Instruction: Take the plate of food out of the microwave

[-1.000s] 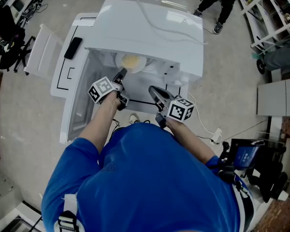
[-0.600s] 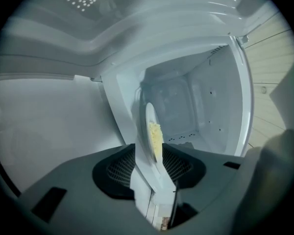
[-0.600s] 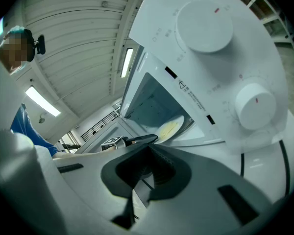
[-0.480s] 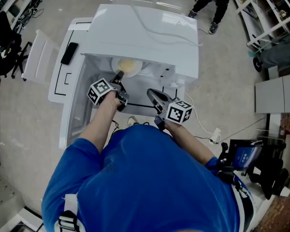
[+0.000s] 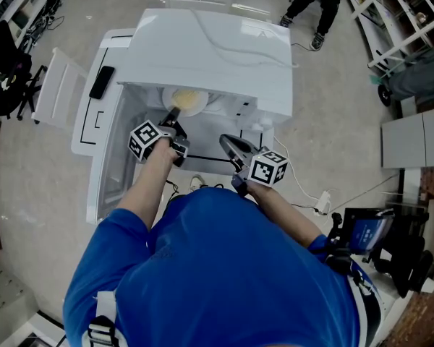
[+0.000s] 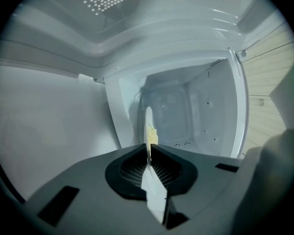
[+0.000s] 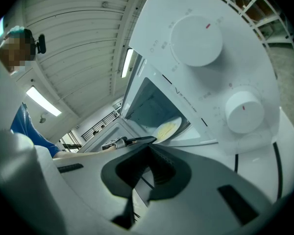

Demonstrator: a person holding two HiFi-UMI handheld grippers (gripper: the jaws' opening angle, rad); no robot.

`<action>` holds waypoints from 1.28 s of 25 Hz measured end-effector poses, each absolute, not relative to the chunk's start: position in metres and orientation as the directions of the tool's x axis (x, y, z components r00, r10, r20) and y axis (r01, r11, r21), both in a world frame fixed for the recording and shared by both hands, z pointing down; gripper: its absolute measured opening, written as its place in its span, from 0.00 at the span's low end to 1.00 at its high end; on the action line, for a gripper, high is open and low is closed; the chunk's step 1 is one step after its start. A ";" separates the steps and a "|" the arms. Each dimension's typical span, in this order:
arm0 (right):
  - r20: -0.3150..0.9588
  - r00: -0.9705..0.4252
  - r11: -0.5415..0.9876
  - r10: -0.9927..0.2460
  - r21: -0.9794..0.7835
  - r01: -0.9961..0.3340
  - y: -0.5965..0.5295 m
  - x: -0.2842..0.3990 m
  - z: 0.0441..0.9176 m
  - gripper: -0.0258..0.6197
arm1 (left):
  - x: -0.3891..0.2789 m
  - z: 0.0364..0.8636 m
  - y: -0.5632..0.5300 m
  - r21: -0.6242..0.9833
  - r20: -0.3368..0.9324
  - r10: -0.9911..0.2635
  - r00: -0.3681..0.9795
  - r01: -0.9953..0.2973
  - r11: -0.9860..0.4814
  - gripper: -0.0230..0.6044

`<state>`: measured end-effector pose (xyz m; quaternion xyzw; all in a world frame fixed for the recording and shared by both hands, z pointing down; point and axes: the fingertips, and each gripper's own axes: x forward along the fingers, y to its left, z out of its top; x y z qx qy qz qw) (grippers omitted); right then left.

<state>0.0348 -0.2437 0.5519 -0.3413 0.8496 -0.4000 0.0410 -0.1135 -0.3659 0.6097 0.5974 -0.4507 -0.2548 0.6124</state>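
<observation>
i count one microwave point(image 5: 210, 49), door swung open to the left, and one plate point(image 5: 190, 98) still inside the cavity, toward its left side, carrying one heap of yellow food point(image 6: 152, 135). my left gripper point(image 6: 148, 148) has just been closing and now pinches the plate's near rim (seen edge-on from its own camera). my right gripper point(image 7: 146, 148) hangs outside, right of the opening, jaws together on nothing. two white knobs point(image 7: 196, 40) sit on the panel; the print beside them is too small to read.
</observation>
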 end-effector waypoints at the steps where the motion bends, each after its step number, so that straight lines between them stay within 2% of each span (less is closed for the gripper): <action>1: 0.203 -0.765 0.449 -0.611 -0.708 -0.546 -0.243 0.035 0.552 0.04 | -0.114 0.610 -0.365 0.963 0.244 -0.853 0.461 -0.220 0.156 0.09; 23: 0.203 -0.772 0.461 -0.603 -0.701 -0.544 -0.229 0.037 0.549 0.04 | -0.121 0.603 -0.324 0.985 0.168 -0.882 0.440 -0.111 0.132 0.07; 32: 0.177 -0.813 0.511 -0.554 -0.699 -0.501 -0.196 0.062 0.540 0.04 | -0.112 0.582 -0.269 0.991 0.125 -0.928 0.351 -0.087 0.100 0.07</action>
